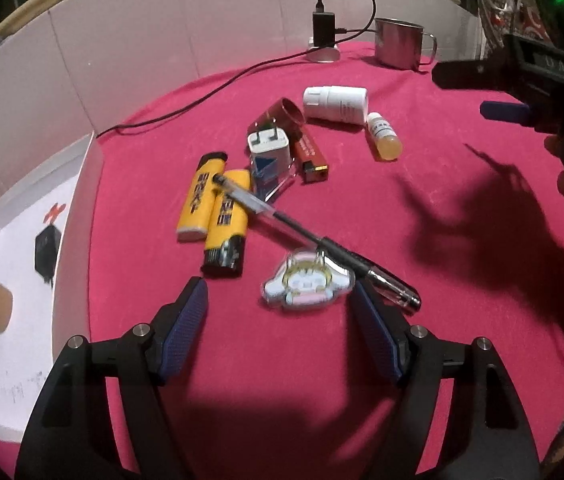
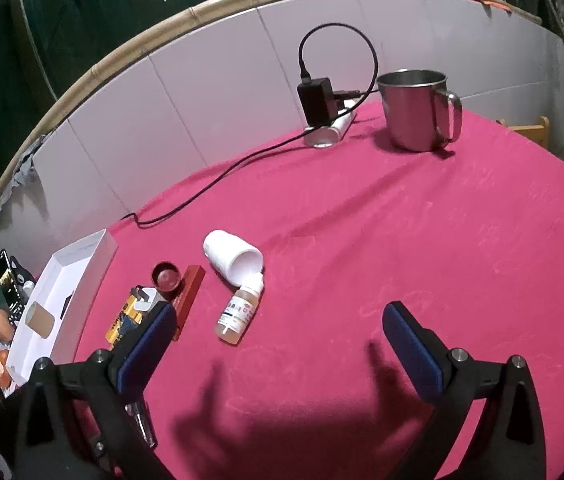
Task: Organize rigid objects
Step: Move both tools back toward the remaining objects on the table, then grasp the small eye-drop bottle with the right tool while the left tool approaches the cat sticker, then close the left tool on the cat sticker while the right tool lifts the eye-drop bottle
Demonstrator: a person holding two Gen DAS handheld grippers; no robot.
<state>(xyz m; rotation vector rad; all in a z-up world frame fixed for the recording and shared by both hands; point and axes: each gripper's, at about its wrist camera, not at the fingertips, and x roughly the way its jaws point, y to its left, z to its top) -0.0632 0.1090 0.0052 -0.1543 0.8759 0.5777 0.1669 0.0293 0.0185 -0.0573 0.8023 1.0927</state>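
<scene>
The left hand-held gripper [image 1: 278, 300] is spread, with the flat cartoon charm [image 1: 307, 285] lying on the table [image 1: 421, 184] between its pads, untouched. The charm is probably light, stiff and glossy; pinch its edges. The right hand-held gripper [image 2: 278, 316] is spread and empty.

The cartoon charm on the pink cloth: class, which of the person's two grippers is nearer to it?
Left. The left gripper has its open fingers on either side of the cartoon charm. The right gripper hovers open over bare cloth near the dropper bottle, farther off.
</scene>
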